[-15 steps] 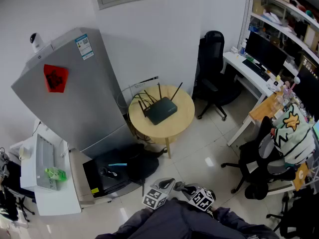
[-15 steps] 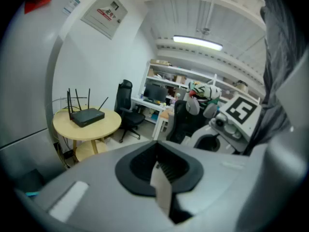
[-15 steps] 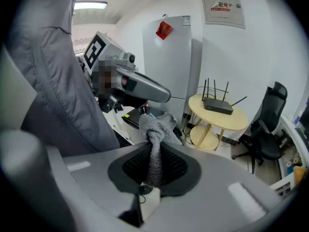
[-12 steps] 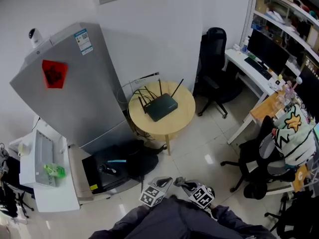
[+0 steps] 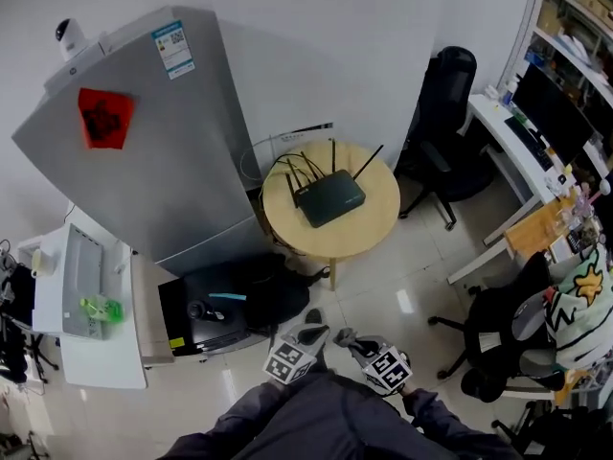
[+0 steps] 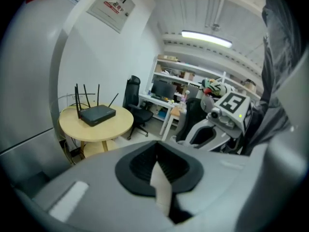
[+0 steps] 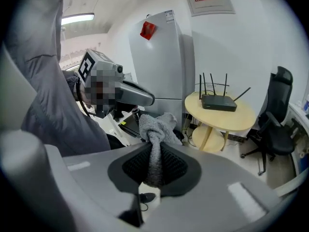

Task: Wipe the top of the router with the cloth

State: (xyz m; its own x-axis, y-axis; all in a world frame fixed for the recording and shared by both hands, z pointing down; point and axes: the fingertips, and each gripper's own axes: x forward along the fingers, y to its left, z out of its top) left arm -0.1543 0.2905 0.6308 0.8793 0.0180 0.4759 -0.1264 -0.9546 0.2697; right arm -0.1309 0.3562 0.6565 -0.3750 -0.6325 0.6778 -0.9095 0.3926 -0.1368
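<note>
The black router (image 5: pixel 330 197) with several upright antennas lies on a round wooden table (image 5: pixel 367 228) by the wall. It also shows far off in the left gripper view as router (image 6: pixel 98 114) and in the right gripper view as router (image 7: pixel 218 102). Both grippers are held low against the person's body, well short of the table. My right gripper (image 7: pixel 154 151) is shut on a grey cloth (image 7: pixel 157 127) that bunches above the jaws. My left gripper (image 6: pixel 157 151) is shut with nothing in it. In the head view the left gripper (image 5: pixel 305 336) and right gripper (image 5: pixel 350 341) sit side by side.
A tall grey fridge (image 5: pixel 144 132) stands left of the table, with a black box (image 5: pixel 215 314) on the floor below it. A black office chair (image 5: pixel 445 123) and a desk (image 5: pixel 508 127) are to the right. Another chair (image 5: pixel 498 329) is nearer. Cables hang behind the table.
The head view has shifted, so the table and router now sit further right and slightly lower in the picture. Both grippers stay close to the body, the cloth still held.
</note>
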